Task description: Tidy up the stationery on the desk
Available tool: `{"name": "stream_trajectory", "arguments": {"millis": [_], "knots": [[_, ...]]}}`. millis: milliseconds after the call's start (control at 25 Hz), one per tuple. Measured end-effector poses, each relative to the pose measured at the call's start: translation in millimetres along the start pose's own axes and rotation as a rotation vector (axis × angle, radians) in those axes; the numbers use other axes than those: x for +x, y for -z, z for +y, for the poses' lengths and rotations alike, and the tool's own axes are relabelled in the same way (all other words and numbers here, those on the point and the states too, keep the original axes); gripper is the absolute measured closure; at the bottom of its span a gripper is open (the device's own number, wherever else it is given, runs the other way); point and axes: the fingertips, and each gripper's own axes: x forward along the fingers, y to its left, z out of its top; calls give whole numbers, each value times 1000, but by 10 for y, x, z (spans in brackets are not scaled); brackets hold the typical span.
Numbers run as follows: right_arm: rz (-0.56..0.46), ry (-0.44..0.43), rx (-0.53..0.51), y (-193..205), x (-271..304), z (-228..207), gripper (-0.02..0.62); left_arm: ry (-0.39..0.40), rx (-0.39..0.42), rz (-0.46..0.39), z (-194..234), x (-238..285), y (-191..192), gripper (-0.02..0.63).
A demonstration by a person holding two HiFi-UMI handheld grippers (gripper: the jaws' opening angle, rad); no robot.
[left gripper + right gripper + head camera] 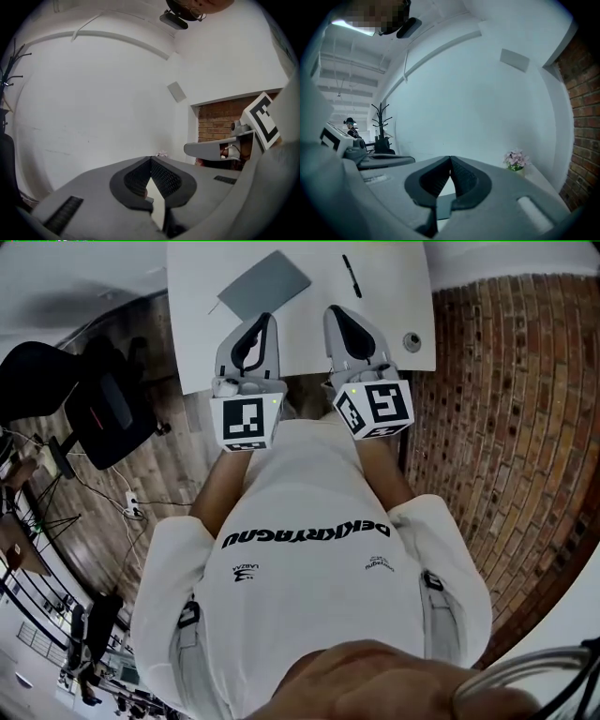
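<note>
desk [192, 334]: white top, seen from above in the head view, in front of the person; a white wall rises behind it.
left gripper [265, 322]: held close to the person's torso, its tips over the near edge of the desk; in its own view the jaws [151, 161] meet at the tips with nothing between them.
right gripper [335, 313]: beside the left one, also at the near edge of the desk and pointing across it; its jaws [450, 161] are pressed together at the tips and hold nothing.
notebook [265, 284]: grey and closed, lying flat and askew on the desk beyond the left gripper's tips, apart from both grippers.
pen [352, 276]: dark and slim, lying on the desk to the right of the notebook, not touching it.
small round item [412, 341]: grey, near the desk's right near corner; what it is cannot be told.
flower pot [515, 161]: pink blooms, at the far side of the desk by the wall, seen in the right gripper view.
office chair [84, 399]: black, on the wooden floor to the left of the desk.
brick wall [506, 409]: red, to the right of the desk.
coat stand [380, 122]: dark, well away from the desk's left side.
</note>
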Motion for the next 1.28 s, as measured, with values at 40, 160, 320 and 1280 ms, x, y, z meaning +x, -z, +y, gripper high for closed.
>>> {"name": "stream_trajectory", "arguments": {"millis": [40,160,320,1280], "knots": [[8,3,-1,23,52,-15,595,3,-2,7,31,50,30,607],[32,6,0,140,214,-75,595,2,-5,30,127,203,152,607],[77,-16,23,384,469,-140,595,-19,-14,79,299,418,394,607],[365,36,231,2130,1361,-613,595,0,12,422,953,1489,1985,607]]}}
